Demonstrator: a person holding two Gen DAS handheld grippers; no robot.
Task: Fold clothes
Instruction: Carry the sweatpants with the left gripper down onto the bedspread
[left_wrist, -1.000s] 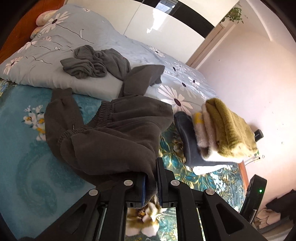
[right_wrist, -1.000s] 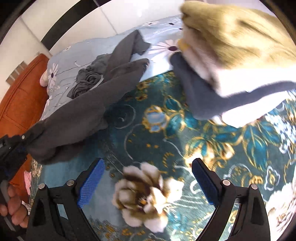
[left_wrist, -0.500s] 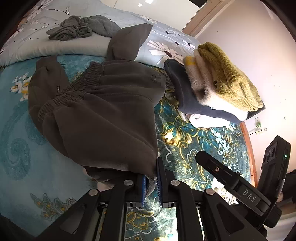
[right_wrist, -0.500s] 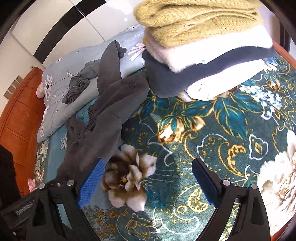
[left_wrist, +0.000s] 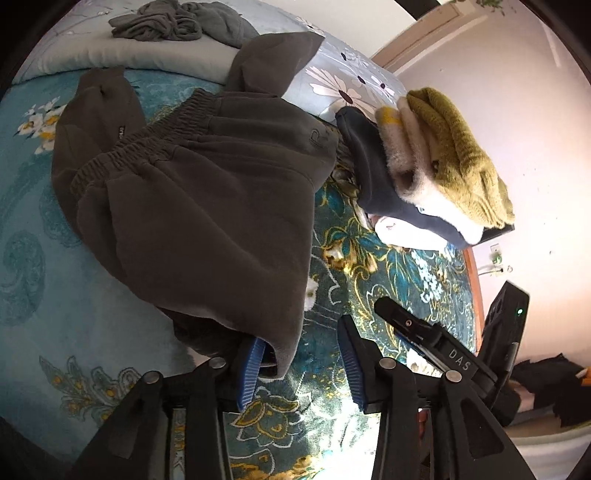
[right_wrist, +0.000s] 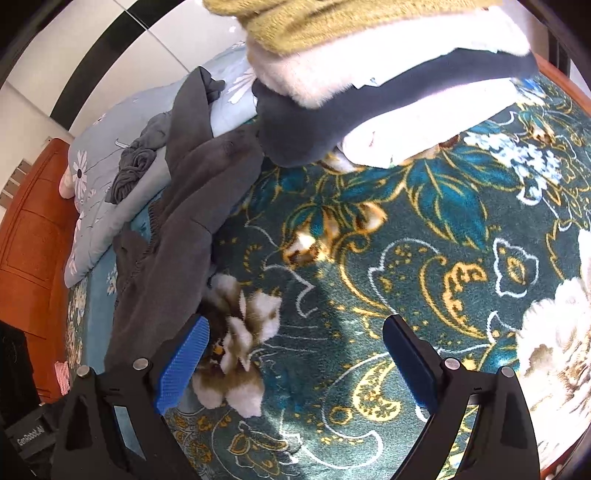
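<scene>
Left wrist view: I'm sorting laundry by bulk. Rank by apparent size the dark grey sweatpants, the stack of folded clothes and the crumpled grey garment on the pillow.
1. Dark grey sweatpants, clearly largest.
2. Stack of folded clothes.
3. Crumpled grey garment, smallest looking, but it lies farthest from the camera, so its true bulk is unsure.

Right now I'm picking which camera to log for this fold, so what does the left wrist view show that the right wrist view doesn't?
Left wrist only: the left hand-held gripper, open, with the grey pants' hem lying against its left pad; the pants' waistband; the right hand-held gripper from outside.

Right wrist only: the right hand-held gripper, open over bare blanket; the orange headboard.

Both: the pants, the folded stack, the crumpled grey garment on the daisy quilt.
</scene>
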